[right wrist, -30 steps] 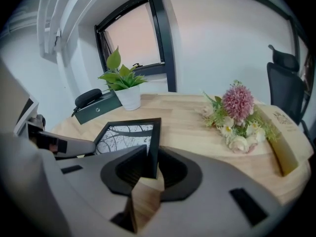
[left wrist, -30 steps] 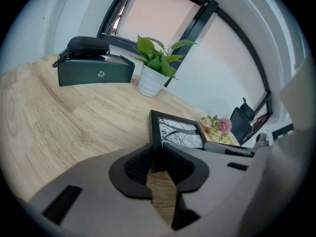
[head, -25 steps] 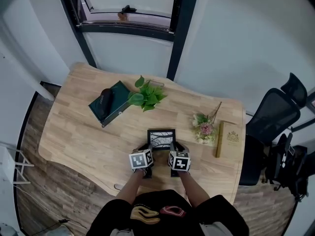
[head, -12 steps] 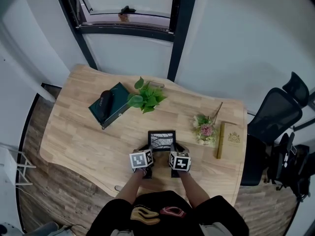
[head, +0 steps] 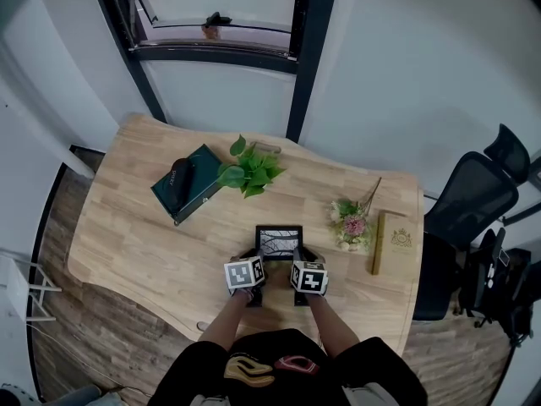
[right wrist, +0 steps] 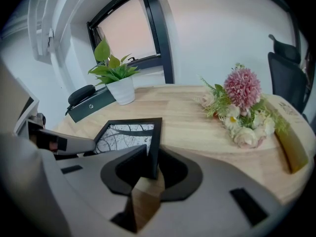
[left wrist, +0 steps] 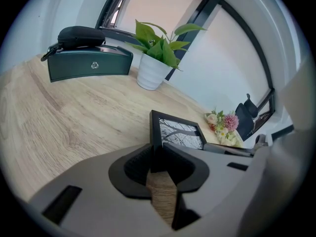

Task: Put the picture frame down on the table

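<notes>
A black picture frame (head: 278, 242) with a black-and-white branch print lies nearly flat, low over the wooden table (head: 135, 235) near its front middle. I cannot tell whether it touches the wood. My left gripper (head: 256, 259) is shut on the frame's left edge, and my right gripper (head: 299, 259) is shut on its right edge. In the left gripper view the frame (left wrist: 180, 132) runs away from the closed jaws of the left gripper (left wrist: 155, 159). In the right gripper view the frame's (right wrist: 128, 135) near right corner sits between the jaws of the right gripper (right wrist: 150, 164).
A dark green box (head: 188, 183) with a black case on top lies at the back left, beside a potted plant (head: 250, 167). A flower bunch (head: 353, 218) and a tan book (head: 394, 240) lie to the right. An office chair (head: 473, 201) stands past the table's right edge.
</notes>
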Action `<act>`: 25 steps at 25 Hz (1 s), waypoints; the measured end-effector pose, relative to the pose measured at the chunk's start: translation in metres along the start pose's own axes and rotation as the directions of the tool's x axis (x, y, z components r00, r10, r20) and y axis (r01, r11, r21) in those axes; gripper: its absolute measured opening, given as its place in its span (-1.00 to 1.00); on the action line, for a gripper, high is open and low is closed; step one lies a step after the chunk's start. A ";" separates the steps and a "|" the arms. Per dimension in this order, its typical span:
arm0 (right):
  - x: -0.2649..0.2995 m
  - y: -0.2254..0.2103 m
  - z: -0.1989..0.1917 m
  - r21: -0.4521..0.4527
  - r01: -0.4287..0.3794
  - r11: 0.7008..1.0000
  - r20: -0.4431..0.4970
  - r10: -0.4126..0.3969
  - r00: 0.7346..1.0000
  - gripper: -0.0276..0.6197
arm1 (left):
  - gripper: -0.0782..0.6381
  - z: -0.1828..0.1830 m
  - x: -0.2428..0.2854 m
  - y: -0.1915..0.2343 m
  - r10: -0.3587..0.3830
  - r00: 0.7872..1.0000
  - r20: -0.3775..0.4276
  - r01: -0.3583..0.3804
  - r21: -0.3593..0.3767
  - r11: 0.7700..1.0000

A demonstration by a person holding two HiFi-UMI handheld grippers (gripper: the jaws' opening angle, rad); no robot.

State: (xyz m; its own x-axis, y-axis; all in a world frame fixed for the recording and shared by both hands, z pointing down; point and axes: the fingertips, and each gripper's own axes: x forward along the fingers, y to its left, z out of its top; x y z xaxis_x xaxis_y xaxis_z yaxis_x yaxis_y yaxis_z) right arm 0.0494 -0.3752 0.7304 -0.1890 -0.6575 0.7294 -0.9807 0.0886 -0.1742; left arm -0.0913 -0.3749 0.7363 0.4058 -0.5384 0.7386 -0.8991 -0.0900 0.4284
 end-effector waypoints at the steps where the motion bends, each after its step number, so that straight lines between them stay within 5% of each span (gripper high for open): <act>1: 0.000 0.000 0.000 -0.002 0.001 1.000 0.000 -0.001 1.000 -0.65 | -0.55 0.000 0.000 0.000 0.003 1.000 0.000 -0.003 -0.003 1.000; 15: 0.002 -0.003 0.002 0.044 -0.029 0.999 -0.014 0.030 0.999 -0.56 | -0.54 0.005 0.000 0.001 0.042 0.998 0.043 -0.040 -0.052 0.998; 25: -0.007 -0.006 0.009 0.059 -0.061 0.996 0.025 0.060 0.998 -0.38 | -0.30 0.019 -0.006 -0.003 0.012 0.992 0.123 -0.003 -0.078 0.997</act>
State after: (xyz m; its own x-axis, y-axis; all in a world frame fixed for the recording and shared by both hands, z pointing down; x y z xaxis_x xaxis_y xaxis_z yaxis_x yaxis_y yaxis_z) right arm 0.0575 -0.3782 0.7205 -0.2457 -0.6697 0.7008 -0.9627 0.0839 -0.2574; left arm -0.0941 -0.3870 0.7203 0.3712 -0.6388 0.6739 -0.8846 -0.0227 0.4657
